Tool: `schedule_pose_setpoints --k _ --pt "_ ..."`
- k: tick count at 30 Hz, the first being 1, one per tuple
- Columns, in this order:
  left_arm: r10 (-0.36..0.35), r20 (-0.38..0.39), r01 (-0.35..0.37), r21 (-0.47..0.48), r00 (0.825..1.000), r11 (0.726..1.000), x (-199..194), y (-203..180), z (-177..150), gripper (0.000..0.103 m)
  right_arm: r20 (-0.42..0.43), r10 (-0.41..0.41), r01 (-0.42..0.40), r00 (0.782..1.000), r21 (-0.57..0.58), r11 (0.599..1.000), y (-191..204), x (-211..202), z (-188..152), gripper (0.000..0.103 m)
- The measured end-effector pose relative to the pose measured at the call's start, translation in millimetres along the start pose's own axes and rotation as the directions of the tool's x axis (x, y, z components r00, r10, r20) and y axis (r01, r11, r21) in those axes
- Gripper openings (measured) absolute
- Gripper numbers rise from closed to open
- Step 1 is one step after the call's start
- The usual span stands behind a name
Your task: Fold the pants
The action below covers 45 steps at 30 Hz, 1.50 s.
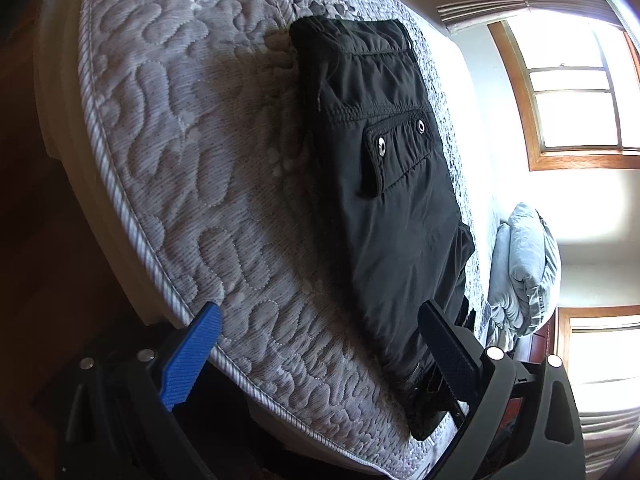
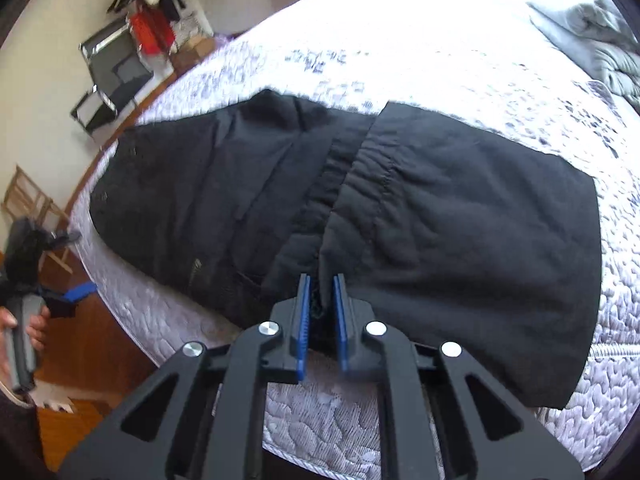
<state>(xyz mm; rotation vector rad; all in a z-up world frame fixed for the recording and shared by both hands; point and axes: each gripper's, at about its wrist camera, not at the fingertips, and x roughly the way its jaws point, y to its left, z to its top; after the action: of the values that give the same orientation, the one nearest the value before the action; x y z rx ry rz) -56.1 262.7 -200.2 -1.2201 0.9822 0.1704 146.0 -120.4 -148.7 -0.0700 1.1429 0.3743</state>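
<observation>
Black pants (image 2: 440,216) lie folded on the quilted grey mattress (image 2: 320,412), one part laid over the other. My right gripper (image 2: 320,284) is shut on a fold of the pants' edge near the mattress front. In the left wrist view the pants (image 1: 384,168) show a snap pocket flap. My left gripper (image 1: 320,320) is open and empty, held off the mattress (image 1: 180,140) edge, near the pants' end. It also shows at the far left of the right wrist view (image 2: 60,272), held in a hand.
A grey bundled blanket (image 1: 524,264) lies at the bed's far end, also seen in the right wrist view (image 2: 592,28). Wooden floor (image 2: 84,344) runs beside the bed. A black chair (image 2: 108,80) and a wooden chair (image 2: 32,208) stand by the wall. Windows (image 1: 572,92) are behind.
</observation>
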Motion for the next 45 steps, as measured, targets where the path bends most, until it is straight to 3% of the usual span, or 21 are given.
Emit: schedule_pose_setpoints --k 5,7,9,11,14,17,22,26,32,36,42,45 --pt "0.009 -0.002 -0.009 0.015 1.0 1.0 3 -7 -3 0.099 -0.039 0.012 -0.012 0.999 0.023 1.0 -6 16 -8 0.014" --pt "0.007 -0.002 -0.007 0.013 1.0 1.0 4 -9 -1 0.099 -0.035 0.03 -0.03 0.999 0.018 0.999 -6 12 -10 0.022" --pt "0.01 0.003 -0.01 0.015 1.0 1.0 5 -13 2 0.099 -0.021 0.073 -0.072 0.997 0.023 0.997 -7 6 -9 0.042" --pt "0.009 0.007 -0.009 0.017 1.0 1.0 5 -16 6 0.099 0.015 0.104 -0.105 0.994 0.038 0.994 -9 -6 -8 0.044" --pt "-0.015 0.017 0.015 0.013 1.0 1.0 2 -18 12 0.099 0.082 0.167 -0.175 0.983 0.103 0.979 -26 -30 -9 0.063" --pt "-0.043 0.028 0.043 -0.007 0.999 0.999 2 -17 20 0.099 0.156 0.22 -0.25 0.963 0.214 0.944 -61 -55 -13 0.07" --pt "-0.179 0.036 0.182 -0.112 0.983 0.977 7 -1 38 0.099 0.263 0.219 -0.318 0.939 0.431 0.845 -145 -86 -34 0.073" --pt "-0.288 0.088 0.298 -0.158 0.954 0.941 11 7 54 0.099 0.283 0.16 -0.294 0.946 0.535 0.792 -197 -95 -60 0.074" --pt "-0.347 0.121 0.365 -0.203 0.93 0.908 23 16 73 0.099 0.25 0.102 -0.246 0.963 0.652 0.717 -242 -84 -94 0.075" --pt "-0.4 0.129 0.419 -0.213 0.907 0.883 33 16 87 0.099 0.219 0.101 -0.225 0.97 0.67 0.708 -249 -71 -104 0.075" --pt "-0.4 0.126 0.419 -0.243 0.908 0.875 53 16 106 0.099 0.207 0.112 -0.225 0.972 0.677 0.701 -247 -58 -103 0.075" --pt "-0.423 0.122 0.44 -0.228 0.898 0.869 56 9 113 0.099 0.199 0.104 -0.213 0.975 0.672 0.71 -246 -57 -99 0.075"
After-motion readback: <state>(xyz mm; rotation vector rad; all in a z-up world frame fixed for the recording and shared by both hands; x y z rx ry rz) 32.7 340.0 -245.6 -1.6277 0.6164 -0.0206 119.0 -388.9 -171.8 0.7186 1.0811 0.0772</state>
